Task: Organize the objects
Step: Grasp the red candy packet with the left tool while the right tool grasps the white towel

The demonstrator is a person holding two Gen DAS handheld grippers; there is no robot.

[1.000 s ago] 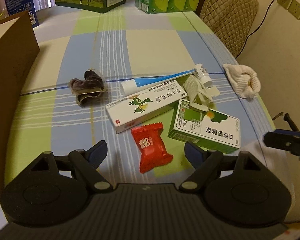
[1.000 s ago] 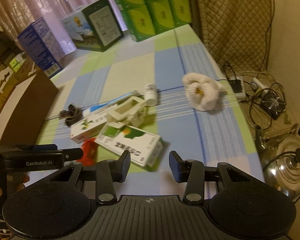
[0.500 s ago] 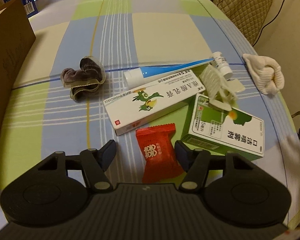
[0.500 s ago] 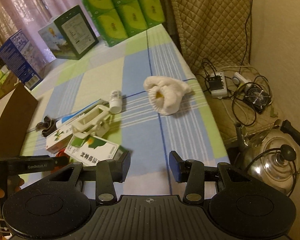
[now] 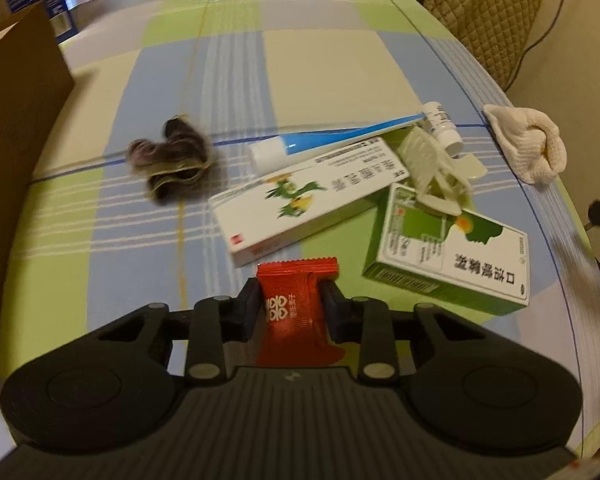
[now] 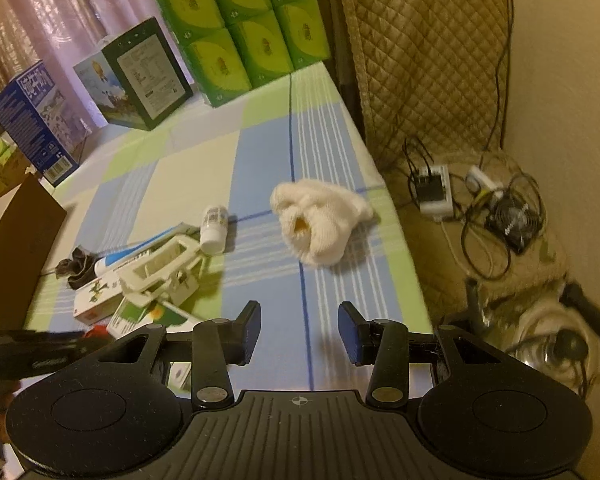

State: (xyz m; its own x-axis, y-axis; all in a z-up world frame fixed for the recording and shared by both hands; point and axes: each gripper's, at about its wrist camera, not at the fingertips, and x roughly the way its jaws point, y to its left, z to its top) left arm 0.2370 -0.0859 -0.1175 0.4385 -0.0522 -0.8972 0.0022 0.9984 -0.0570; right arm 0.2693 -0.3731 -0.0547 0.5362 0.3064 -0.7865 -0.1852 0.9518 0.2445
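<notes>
1. Left gripper [image 5: 292, 304]: both pads pressed against the sides of the red packet [image 5: 296, 316]. Packet's lower end is hidden behind the gripper body; whether it is lifted off the tablecloth [image 5: 324, 64] cannot be told.
2. Right gripper [image 6: 299, 330]: fingers spread apart, nothing between them, over the near blue stripe of the cloth.
3. Just beyond the packet: long white box [image 5: 300, 204], lying flat and angled. Green box [image 5: 448, 256] to its right; print blurred.
4. Cream hair clip [image 5: 432, 168] rests partly on the green box and beside the white box.
5. Blue-white tube [image 5: 332, 140] lies behind the white box; its far end meets a small white bottle [image 5: 442, 124], lying on its side.
6. Dark scrunchie [image 5: 172, 160] sits left of the pile, apart from it, motion-smeared.
7. White sock [image 6: 320, 220] bundled near the right table edge, well apart from the pile.
8. Brown box [image 5: 16, 160] at far left, cut off by the frame.
9. Right view: red packet mostly hidden behind the left gripper's blurred arm.
</notes>
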